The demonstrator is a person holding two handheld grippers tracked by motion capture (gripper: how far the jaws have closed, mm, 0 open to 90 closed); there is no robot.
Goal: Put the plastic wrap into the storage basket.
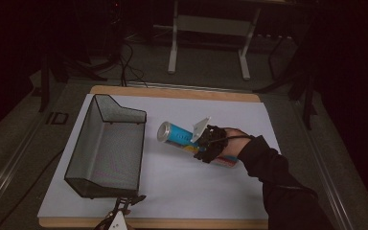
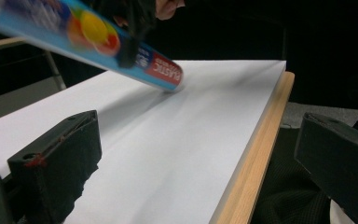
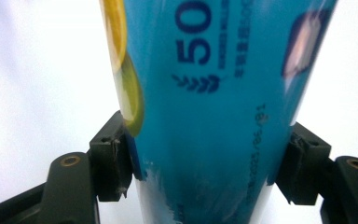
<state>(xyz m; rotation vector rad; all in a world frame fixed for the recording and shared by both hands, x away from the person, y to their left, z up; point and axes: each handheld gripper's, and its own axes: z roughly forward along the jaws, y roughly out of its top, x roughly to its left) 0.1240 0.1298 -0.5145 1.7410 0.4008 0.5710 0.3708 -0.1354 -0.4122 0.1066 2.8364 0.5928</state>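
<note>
A blue tube-shaped can (image 1: 177,135) with fruit pictures and a silver top hangs tilted over the white sheet (image 1: 182,191), its silver end toward the basket. My right gripper (image 1: 206,143) is shut on the can (image 3: 205,93), one black pad pressing each side of it. The same can (image 2: 88,37) crosses the upper left of the left gripper view, its red-labelled lower end close to the sheet. My left gripper (image 1: 124,203) waits at the table's near edge with its jaws wide apart, and the black pads (image 2: 56,158) hold nothing.
A black wire-mesh basket (image 1: 108,148) stands on the left part of the sheet, just left of the can. The sheet lies on a wooden board (image 2: 256,154) whose edge runs along the right of the left gripper view. A metal table frame (image 1: 211,33) stands behind.
</note>
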